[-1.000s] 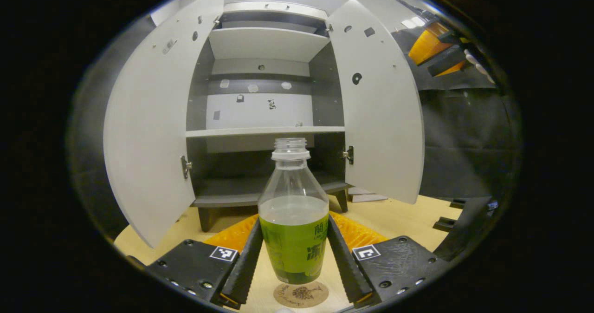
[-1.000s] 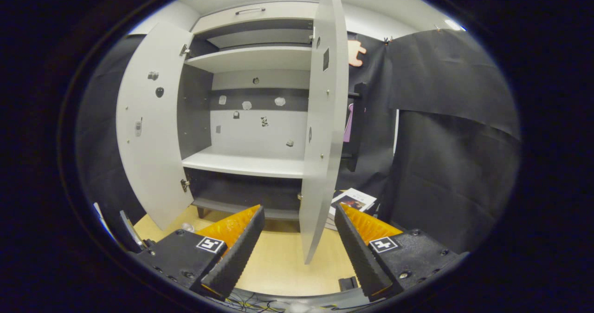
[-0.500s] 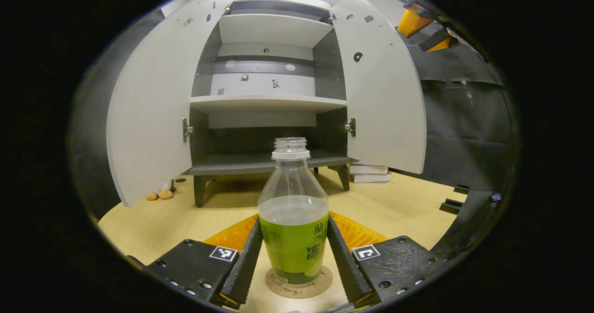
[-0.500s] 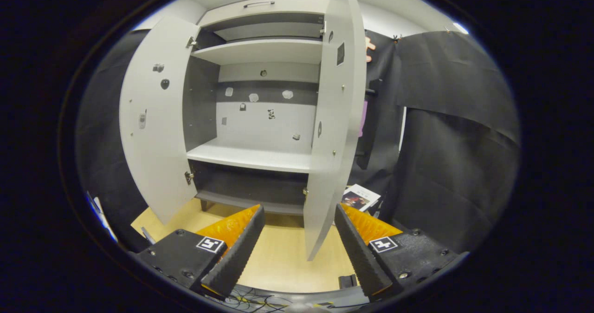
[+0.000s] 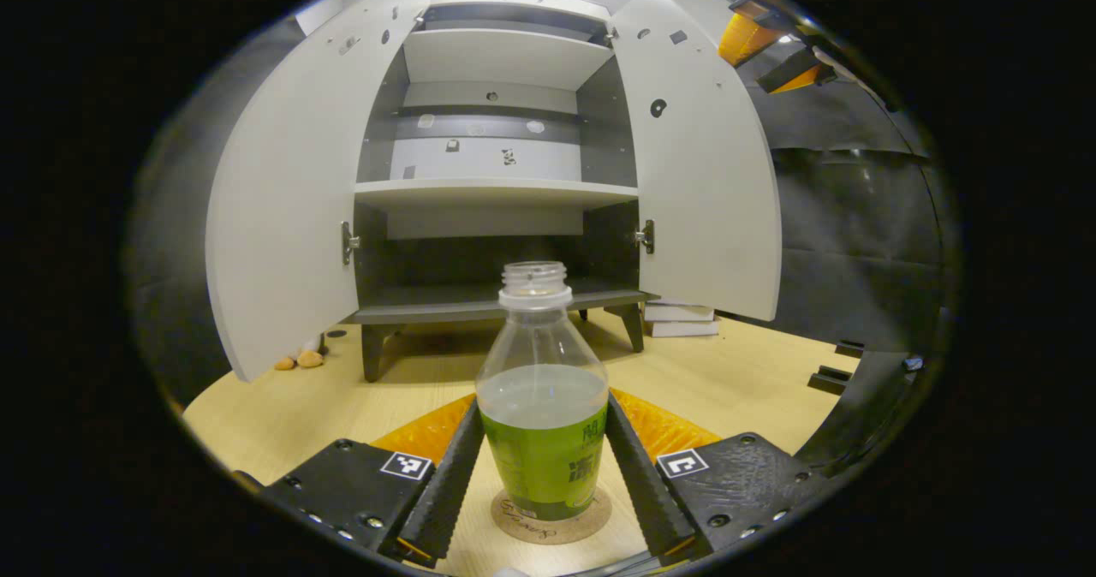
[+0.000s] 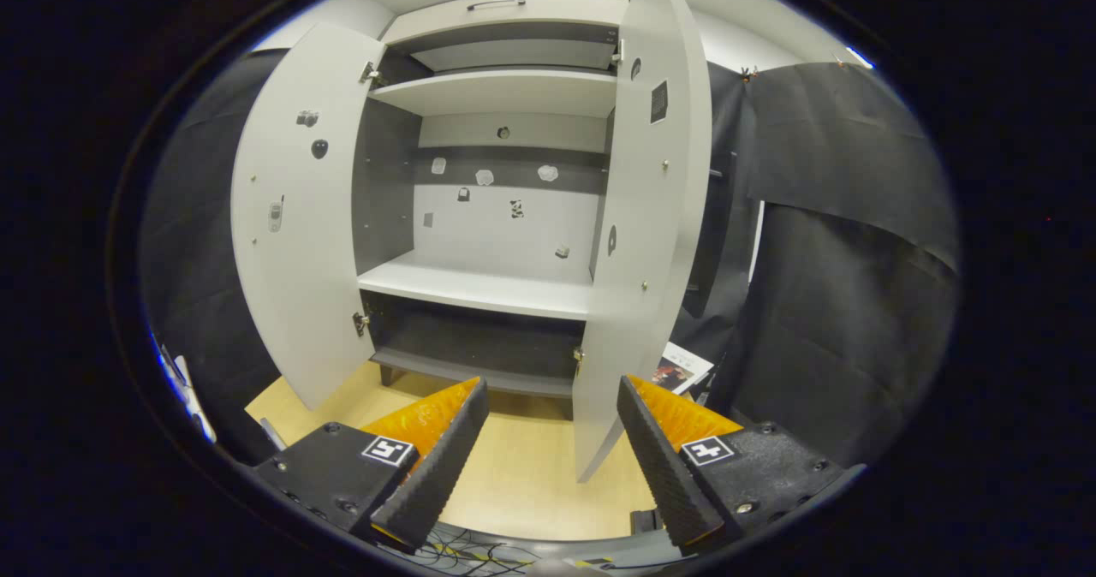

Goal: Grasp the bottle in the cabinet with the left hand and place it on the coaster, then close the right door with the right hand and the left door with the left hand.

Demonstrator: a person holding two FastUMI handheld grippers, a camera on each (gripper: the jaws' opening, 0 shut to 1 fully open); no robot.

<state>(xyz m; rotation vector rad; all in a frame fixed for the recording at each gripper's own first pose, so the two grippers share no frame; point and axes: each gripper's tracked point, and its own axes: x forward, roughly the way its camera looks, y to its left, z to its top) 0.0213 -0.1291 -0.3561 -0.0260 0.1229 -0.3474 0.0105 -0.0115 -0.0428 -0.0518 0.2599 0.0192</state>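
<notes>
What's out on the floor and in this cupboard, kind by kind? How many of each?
Bottle: 1
Coaster: 1
Cabinet doors, left and right, both open: 2
Hand-held grippers, left and right: 2
Total: 6

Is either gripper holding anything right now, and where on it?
The left gripper flanks the bottle at its green-labelled lower body, standing on the coaster; whether it grips cannot be told. The right gripper holds nothing.
</notes>
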